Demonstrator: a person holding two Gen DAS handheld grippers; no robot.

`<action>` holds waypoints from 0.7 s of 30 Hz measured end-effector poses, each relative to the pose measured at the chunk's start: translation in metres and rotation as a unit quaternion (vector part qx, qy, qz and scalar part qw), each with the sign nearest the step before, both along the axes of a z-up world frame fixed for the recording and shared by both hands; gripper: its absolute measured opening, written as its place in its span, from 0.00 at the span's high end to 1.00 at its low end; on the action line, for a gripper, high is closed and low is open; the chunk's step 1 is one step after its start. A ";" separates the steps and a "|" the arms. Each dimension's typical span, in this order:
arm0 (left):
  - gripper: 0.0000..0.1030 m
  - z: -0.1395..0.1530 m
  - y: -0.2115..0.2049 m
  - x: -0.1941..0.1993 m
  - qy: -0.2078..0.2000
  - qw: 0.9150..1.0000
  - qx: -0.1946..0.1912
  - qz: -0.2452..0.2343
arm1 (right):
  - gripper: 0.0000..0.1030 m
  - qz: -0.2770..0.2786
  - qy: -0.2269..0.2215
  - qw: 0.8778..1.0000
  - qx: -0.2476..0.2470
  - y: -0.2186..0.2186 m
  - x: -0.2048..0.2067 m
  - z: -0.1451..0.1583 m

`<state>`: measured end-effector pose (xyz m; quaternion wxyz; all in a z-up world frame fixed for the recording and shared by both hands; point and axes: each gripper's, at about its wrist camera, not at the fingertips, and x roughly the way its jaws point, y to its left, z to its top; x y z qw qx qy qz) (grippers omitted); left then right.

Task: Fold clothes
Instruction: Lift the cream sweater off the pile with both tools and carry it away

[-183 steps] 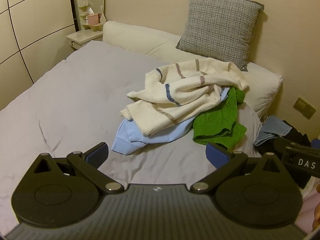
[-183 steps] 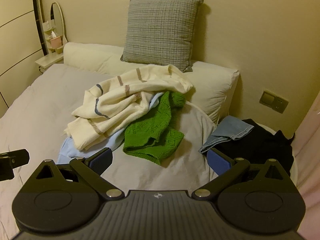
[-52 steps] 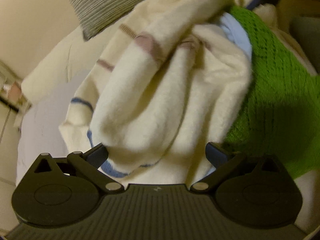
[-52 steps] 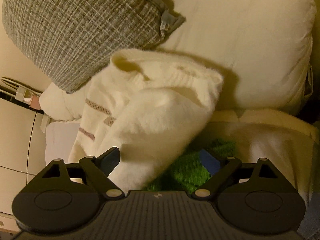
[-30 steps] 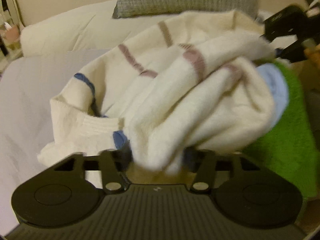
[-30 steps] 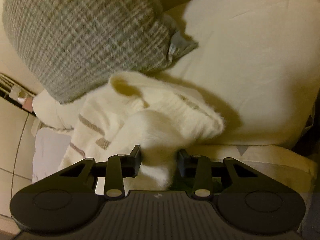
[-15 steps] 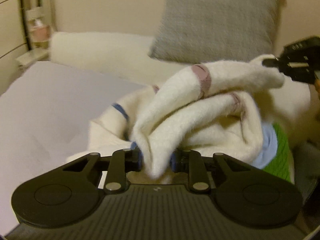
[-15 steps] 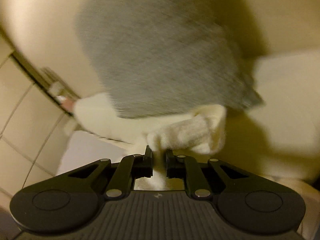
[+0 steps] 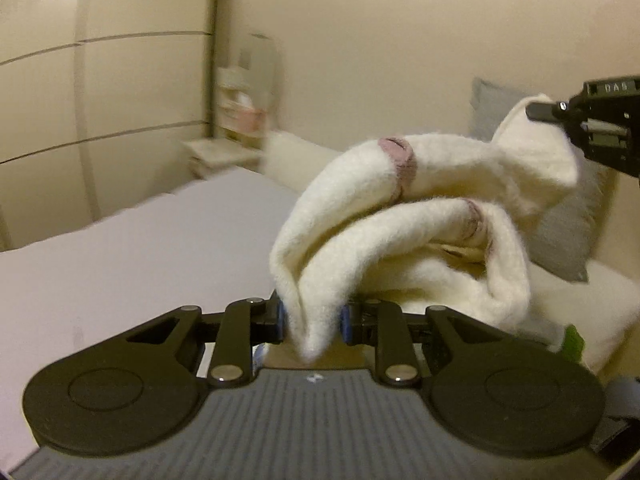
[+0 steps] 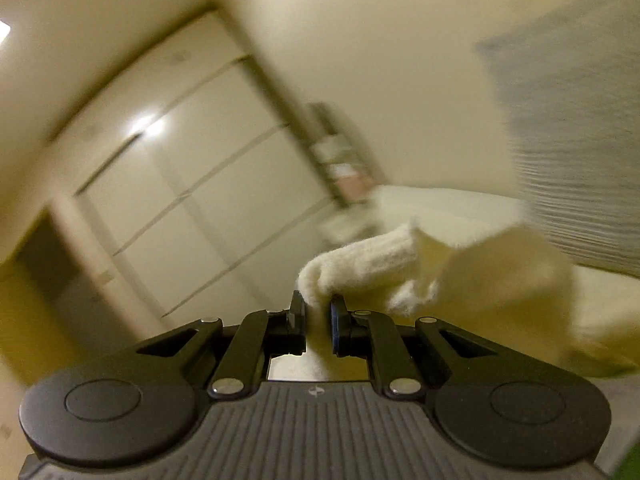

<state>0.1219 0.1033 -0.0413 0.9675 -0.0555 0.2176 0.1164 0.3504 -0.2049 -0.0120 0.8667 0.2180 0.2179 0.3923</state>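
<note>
A cream knit sweater point(image 9: 400, 216) with faded pink stripes hangs bunched in the air above the bed. My left gripper point(image 9: 313, 322) is shut on a thick fold of it. My right gripper point(image 10: 317, 322) is shut on another edge of the cream sweater point(image 10: 372, 268); it also shows at the upper right of the left wrist view point(image 9: 544, 112), pinching the sweater's far end. A sliver of the green knit garment point(image 9: 574, 338) shows below the sweater. The rest of the clothes pile is hidden.
The bed's pale lilac sheet point(image 9: 120, 256) spreads to the left. A grey checked cushion point(image 9: 560, 232) and white pillows point(image 9: 592, 300) stand behind the sweater. A small shelf with a mirror point(image 9: 244, 120) stands in the corner by the panelled wardrobe point(image 10: 192, 184).
Both grippers have lifted the cream sweater up off the pile. The views have swung upward and to the left, and the blue and green garments have dropped almost out of sight.
</note>
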 end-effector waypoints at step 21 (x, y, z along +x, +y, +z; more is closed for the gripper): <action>0.81 0.192 0.164 -0.449 -0.093 0.933 0.168 0.304 | 0.89 0.348 -0.021 0.923 0.161 0.345 -0.338 0.160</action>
